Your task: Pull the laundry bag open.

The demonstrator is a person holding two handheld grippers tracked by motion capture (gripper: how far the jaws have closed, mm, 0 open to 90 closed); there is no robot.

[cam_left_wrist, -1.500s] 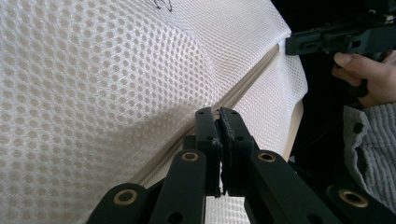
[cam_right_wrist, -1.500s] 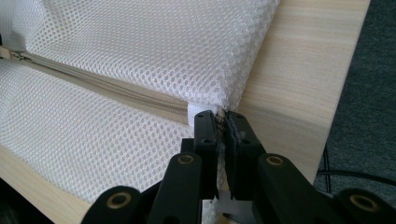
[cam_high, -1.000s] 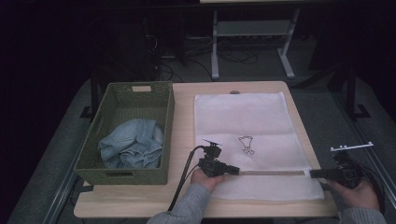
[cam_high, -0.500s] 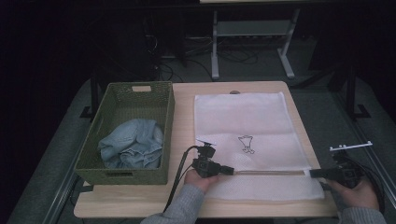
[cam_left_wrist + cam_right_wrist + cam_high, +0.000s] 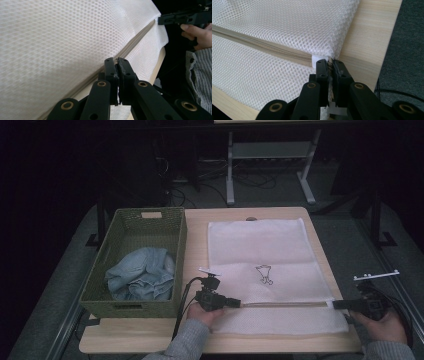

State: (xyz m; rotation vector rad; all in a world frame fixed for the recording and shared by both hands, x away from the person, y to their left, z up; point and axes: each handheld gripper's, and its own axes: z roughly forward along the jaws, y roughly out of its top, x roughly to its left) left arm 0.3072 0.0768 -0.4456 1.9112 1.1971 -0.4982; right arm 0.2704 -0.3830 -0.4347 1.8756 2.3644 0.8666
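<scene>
left gripper (image 5: pixel 235 303) drawn leftward, white mesh bag (image 5: pixel 265 255) flat, zipper (image 5: pixel 282 304) taut

Dim room, grey carpet floor (image 5: pixel 350 232), light wooden table (image 5: pixel 197 227), metal stand (image 5: pixel 270 155) behind

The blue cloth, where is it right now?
In the high view the blue cloth lies crumpled in the near end of the green basket, on the table's left side, just left of the white mesh bag.

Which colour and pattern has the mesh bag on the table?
The mesh bag is white, with a fine honeycomb of small holes; the right gripper view shows it best.
</scene>
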